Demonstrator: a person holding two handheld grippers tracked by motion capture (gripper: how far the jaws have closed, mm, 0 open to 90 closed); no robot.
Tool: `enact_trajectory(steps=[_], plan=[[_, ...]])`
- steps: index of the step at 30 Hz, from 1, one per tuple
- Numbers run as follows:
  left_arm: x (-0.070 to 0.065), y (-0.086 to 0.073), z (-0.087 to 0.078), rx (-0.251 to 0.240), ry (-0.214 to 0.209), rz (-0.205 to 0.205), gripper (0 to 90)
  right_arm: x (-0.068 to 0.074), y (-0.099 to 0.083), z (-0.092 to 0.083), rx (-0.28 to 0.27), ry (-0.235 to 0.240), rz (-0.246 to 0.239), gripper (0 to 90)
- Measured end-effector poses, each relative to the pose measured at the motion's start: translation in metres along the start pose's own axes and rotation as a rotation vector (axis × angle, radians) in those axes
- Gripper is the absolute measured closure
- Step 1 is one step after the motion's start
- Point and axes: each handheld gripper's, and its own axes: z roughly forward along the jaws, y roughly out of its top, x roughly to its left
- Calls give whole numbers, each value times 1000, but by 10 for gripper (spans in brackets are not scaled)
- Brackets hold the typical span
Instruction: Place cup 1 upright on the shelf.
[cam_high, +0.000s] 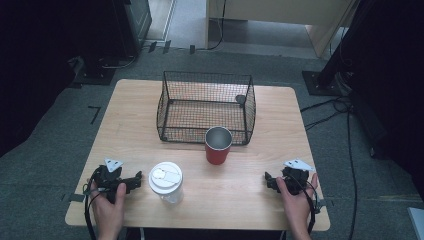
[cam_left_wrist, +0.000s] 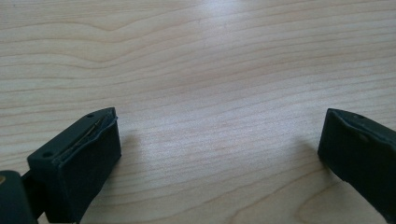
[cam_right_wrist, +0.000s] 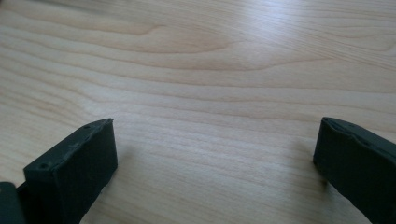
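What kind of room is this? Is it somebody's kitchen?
Probably not a kitchen. It looks like a lab or workshop for recording tasks: a small wooden table on grey carpet, dark equipment stands with cables on the floor, and a person holding a gripper in each hand.

One wooden table (cam_high: 135, 125). One black wire basket (cam_high: 206, 107), upper centre of the high view. One red cup (cam_high: 218, 145), centre. One clear cup with white lid (cam_high: 166, 181), lower centre-left. Two handheld grippers: left gripper (cam_high: 131, 182) lower left, right gripper (cam_high: 270, 181) lower right. Two hands.
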Motion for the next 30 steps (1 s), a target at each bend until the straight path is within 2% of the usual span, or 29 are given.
enact_trajectory(steps=[1, 4, 8, 11, 12, 16, 17, 18, 30], plan=[[0, 0, 0, 0, 0, 0, 0, 1, 0, -1, -8, -10, 30, 0], [0, 0, 0, 0, 0, 0, 0, 3, 0, -1, -17, 3, 40, 0], [0, 0, 0, 1, 0, 1, 0, 15, 6, -8, -66, 43, 6, 0], [0, 0, 0, 0, 0, 1, 0, 21, 11, -12, -82, 61, -3, 0], [0, 0, 0, 0, 0, 1, 0, 27, 16, -16, -105, 82, -7, 0], [0, 0, 0, 1, 0, 1, 0, 37, 26, -22, -133, 138, -7, 0], [0, 0, 0, 1, 0, 1, 0, 37, 26, -22, -133, 138, -7, 0], [0, 0, 0, 1, 0, 1, 0, 43, 30, -25, -144, 162, -12, 0], [0, 0, 0, 0, 0, 1, 0, 68, 52, -35, -187, 221, -76, 0]])
